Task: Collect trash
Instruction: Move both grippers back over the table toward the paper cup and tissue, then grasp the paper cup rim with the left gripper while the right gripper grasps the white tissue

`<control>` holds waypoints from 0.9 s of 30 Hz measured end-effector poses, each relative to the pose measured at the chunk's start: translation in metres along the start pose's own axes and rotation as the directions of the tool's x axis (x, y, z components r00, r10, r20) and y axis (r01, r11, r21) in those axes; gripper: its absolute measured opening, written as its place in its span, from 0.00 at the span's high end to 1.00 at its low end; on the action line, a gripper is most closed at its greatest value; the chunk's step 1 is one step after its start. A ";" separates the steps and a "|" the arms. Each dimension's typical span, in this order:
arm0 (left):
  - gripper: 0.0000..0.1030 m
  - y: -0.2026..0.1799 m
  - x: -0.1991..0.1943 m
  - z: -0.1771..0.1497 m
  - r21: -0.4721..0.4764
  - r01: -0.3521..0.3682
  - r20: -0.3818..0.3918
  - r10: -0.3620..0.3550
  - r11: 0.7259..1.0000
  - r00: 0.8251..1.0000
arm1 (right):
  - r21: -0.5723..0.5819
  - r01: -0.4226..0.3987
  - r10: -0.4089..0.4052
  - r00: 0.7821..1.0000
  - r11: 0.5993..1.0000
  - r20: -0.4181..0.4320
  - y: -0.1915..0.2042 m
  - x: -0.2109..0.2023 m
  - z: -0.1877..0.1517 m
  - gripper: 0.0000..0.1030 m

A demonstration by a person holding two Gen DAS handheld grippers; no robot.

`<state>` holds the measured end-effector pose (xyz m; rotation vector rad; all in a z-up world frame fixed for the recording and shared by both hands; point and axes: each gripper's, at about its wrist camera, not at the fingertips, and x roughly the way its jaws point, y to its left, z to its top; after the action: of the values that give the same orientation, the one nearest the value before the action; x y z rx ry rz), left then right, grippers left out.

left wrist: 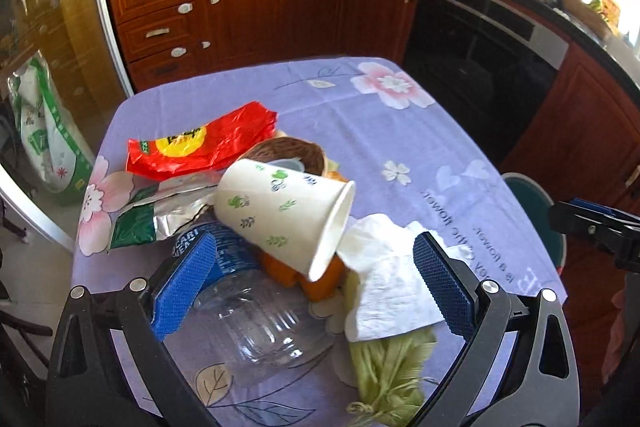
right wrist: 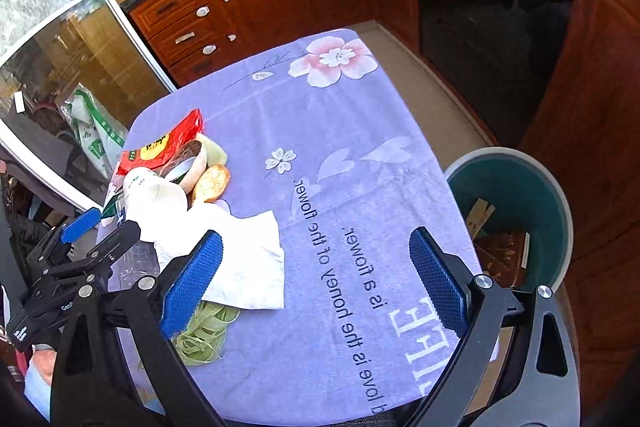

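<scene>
Two grippers hang over a bench covered by a lilac flowered cloth (right wrist: 360, 163), both with their blue pads spread wide and nothing between them. The left gripper (left wrist: 316, 291) hovers above the trash heap at the bench's near left part. In that heap a paper cup (left wrist: 280, 219) printed with small green leaves lies on its side, its mouth toward a crumpled white napkin (left wrist: 392, 287). Under the cup sits a clear plastic bottle (left wrist: 248, 311) with a blue label, and orange peel (left wrist: 320, 279) shows beneath the cup's rim. Beyond the cup lie a red snack bag (left wrist: 200, 143), a foil-lined green wrapper (left wrist: 160, 215) and a brown coconut-like shell (left wrist: 292, 153). Pale green strips (left wrist: 388, 371), like vegetable peelings, spill out from under the napkin at the near edge.

The right gripper (right wrist: 316, 279) hovers over the bare right part of the cloth, where mirrored printed lettering runs. Its left pad overlaps the napkin's corner in view; whether it touches cannot be told. A teal bin (right wrist: 556, 195) stands just beside the bench's right edge, with brown packaging already inside.
</scene>
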<state>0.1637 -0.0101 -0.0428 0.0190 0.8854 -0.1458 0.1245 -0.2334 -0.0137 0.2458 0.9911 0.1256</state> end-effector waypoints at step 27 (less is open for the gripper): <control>0.95 0.035 0.009 0.002 0.019 -0.010 0.016 0.010 1.000 1.000 | -0.175 -0.100 0.068 0.982 0.980 -0.178 0.084 0.077 -0.020 0.12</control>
<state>0.1756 0.0237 -0.0501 0.0403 0.8682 -0.1454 0.1499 -0.1331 -0.0653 0.1089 1.1326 0.3181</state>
